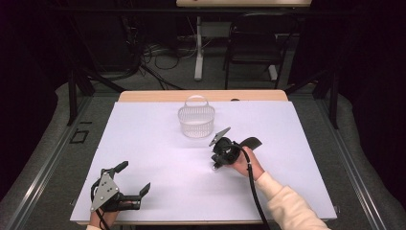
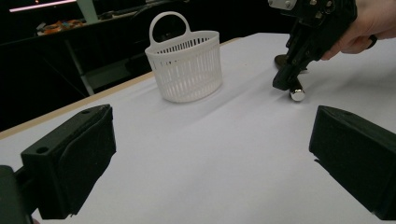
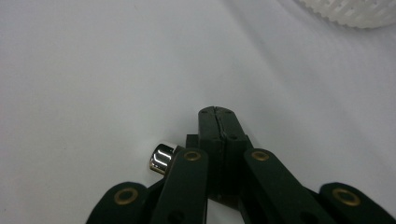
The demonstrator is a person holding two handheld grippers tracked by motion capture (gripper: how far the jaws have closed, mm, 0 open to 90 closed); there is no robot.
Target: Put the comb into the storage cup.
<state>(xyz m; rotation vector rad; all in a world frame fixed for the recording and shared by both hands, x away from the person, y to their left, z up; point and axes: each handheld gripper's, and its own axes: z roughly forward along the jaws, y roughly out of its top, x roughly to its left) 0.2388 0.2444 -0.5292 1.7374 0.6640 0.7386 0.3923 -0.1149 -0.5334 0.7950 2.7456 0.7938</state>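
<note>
A white slotted basket [image 1: 196, 122] [image 2: 187, 65] with a loop handle stands upright on the white table sheet [image 1: 158, 153], toward the far middle; its rim [image 3: 355, 11] shows in the right gripper view. My right gripper [image 1: 215, 164] [image 2: 284, 85] [image 3: 215, 112] points down at the sheet just in front of the basket, its jaws pressed together with nothing between them. A small shiny metal cylinder [image 2: 297, 94] [image 3: 163, 157] lies on the sheet right beside those jaws, on the outside of them. My left gripper [image 1: 135, 176] [image 2: 212, 154] rests low at the near left corner, jaws wide apart and empty.
The sheet covers a wooden table whose far edge [image 1: 201, 96] shows behind the basket. Beyond it stand a black chair [image 1: 253, 43], a white table leg [image 1: 198, 52] and floor cables. Bare sheet lies between the two grippers.
</note>
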